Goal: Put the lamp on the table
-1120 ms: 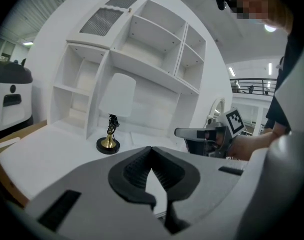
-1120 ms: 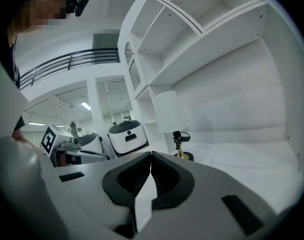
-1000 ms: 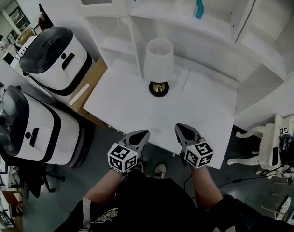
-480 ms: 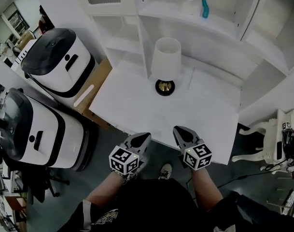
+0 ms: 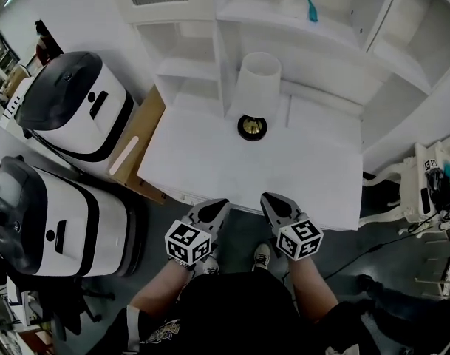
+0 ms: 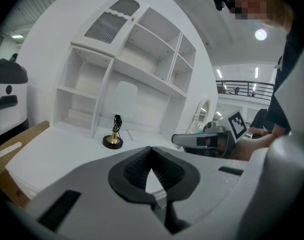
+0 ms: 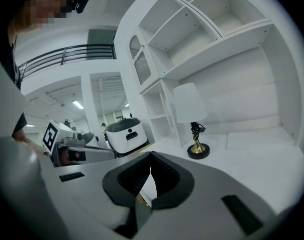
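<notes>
Lamp: the lamp (image 5: 256, 95) stands upright on the white counter (image 5: 284, 168), toward the back edge and just in front of the shelf unit (image 5: 321, 35). It has a white shade, a gold stem and a round black foot flat on the surface, and it is free of both grippers.

Left gripper: the left gripper (image 5: 219, 205) has its jaws together at the tips with nothing between them. It hangs at the near edge of the counter, well apart from the lamp and pointing toward it. In its own view the closed tips (image 6: 151, 149) sit below the lamp (image 6: 114, 131), which is small and far off across the counter (image 6: 57, 149).

Right gripper: the right gripper (image 5: 270, 202) also has its jaws pressed together and empty. It sits beside the left one at the same near edge. Its own view shows the tips (image 7: 151, 154) meeting, with the lamp (image 7: 191, 119) up and to the right on the counter (image 7: 261, 164).

Shelf unit: white, with open compartments. A teal item (image 5: 311, 9) stands on an upper shelf.

Left of the counter: a wooden board (image 5: 136, 150) lies against the counter's side. Beyond it are two white-and-black machines (image 5: 80, 102) — one behind the other.

Right of the counter: a white chair (image 5: 402, 191) with curved legs.

Floor: dark, with a shoe (image 5: 262, 255) showing below the grippers.
</notes>
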{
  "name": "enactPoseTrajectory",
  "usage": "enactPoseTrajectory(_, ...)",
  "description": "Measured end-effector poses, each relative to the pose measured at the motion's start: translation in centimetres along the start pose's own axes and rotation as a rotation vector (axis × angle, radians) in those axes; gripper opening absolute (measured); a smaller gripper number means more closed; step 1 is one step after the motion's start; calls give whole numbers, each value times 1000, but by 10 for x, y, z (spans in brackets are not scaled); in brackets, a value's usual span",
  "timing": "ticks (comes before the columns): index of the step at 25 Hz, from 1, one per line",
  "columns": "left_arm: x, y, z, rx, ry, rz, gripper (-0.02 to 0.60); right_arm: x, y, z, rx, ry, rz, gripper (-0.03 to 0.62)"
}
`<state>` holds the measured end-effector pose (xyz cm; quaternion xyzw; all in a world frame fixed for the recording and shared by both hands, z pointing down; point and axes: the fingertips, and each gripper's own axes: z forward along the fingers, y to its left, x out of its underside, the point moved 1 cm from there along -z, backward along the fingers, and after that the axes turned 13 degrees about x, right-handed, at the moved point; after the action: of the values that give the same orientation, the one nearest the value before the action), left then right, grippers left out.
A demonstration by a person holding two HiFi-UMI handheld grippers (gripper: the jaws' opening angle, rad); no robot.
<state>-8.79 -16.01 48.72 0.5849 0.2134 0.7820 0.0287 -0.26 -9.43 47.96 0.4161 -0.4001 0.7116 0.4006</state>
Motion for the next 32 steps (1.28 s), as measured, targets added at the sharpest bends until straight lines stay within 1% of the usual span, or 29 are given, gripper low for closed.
enactPoseTrajectory(4, 7, 1, -15, 36, 8, -3, 6, 8, 18, -7, 40, -5, 7, 26)
enactPoseTrajectory(13, 22, -5, -43, 108, 26, 16, 6, 29, 51, -25, 111, -23, 26, 26)
enactPoseTrajectory(23, 31, -12, -70, 133, 30, 24, 6, 40, 81, -37, 130, -34, 26, 26)
enactPoseTrajectory(32, 37, -13, -85, 130, 31, 24, 6, 46, 97, -39, 123, -31, 14, 25)
